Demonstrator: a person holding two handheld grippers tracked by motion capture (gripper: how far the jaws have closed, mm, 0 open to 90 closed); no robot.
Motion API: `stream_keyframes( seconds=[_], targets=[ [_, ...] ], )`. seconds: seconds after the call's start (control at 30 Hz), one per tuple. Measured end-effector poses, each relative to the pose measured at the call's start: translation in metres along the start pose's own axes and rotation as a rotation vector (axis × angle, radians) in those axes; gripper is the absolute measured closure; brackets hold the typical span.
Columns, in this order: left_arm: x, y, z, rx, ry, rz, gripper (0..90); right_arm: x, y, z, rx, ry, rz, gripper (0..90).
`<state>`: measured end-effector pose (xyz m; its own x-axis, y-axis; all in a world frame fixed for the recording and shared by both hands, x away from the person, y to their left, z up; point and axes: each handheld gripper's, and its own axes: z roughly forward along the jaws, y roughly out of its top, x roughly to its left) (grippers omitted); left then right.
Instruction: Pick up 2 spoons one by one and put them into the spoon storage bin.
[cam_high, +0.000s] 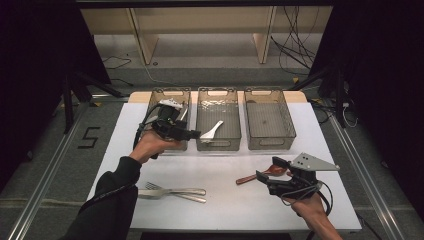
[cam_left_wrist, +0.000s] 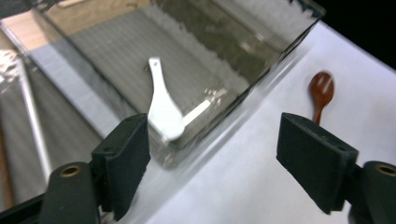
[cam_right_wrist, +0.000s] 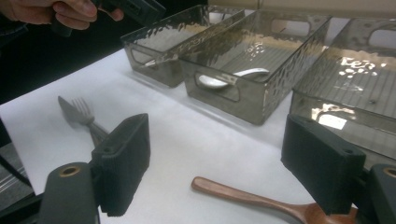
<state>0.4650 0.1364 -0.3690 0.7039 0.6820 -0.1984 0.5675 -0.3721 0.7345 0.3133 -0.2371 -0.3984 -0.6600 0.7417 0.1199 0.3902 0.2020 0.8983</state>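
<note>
The left gripper (cam_high: 192, 134) is held at the near edge of the middle bin (cam_high: 218, 145), its jaws spread wide with nothing pressed between them; the white spoon (cam_high: 212, 130) is seen lying in that bin just beyond the jaws, its bowl toward the near wall. The right gripper (cam_high: 267, 170) is held low over the table (cam_high: 225, 205) with its jaws also wide apart and empty; the brown wooden spoon (cam_high: 260, 173) is found between them on the cloth, its bowl close to the right jaw. To the left, two forks (cam_high: 172, 191) are laid crossed on the table, well apart from both grippers; an empty bin (cam_high: 270, 137) stands at the right, another bin (cam_high: 172, 95) partly covered by the left hand. In the right gripper view the white spoon (cam_right_wrist: 233, 74) is screened by the bin's patterned wall (cam_right_wrist: 243, 100); in the left gripper view it (cam_left_wrist: 163, 105) is seen plainly from above, with the wooden spoon's bowl (cam_left_wrist: 321, 88) farther off on the cloth.
</note>
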Motion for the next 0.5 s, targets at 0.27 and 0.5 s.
stream_keyframes(
  seconds=[0.27, 0.5],
  targets=[
    [-0.01, -0.024, -0.007, -0.034, -0.006, -0.001, 21.2, -0.004, 0.003, 0.004, 0.045, 0.011, -0.057, 24.6],
    [-0.018, -0.042, -0.015, -0.051, -0.005, 0.019, 19.5, -0.016, 0.006, 0.018, 0.124, 0.042, -0.097, 24.3]
  ],
)
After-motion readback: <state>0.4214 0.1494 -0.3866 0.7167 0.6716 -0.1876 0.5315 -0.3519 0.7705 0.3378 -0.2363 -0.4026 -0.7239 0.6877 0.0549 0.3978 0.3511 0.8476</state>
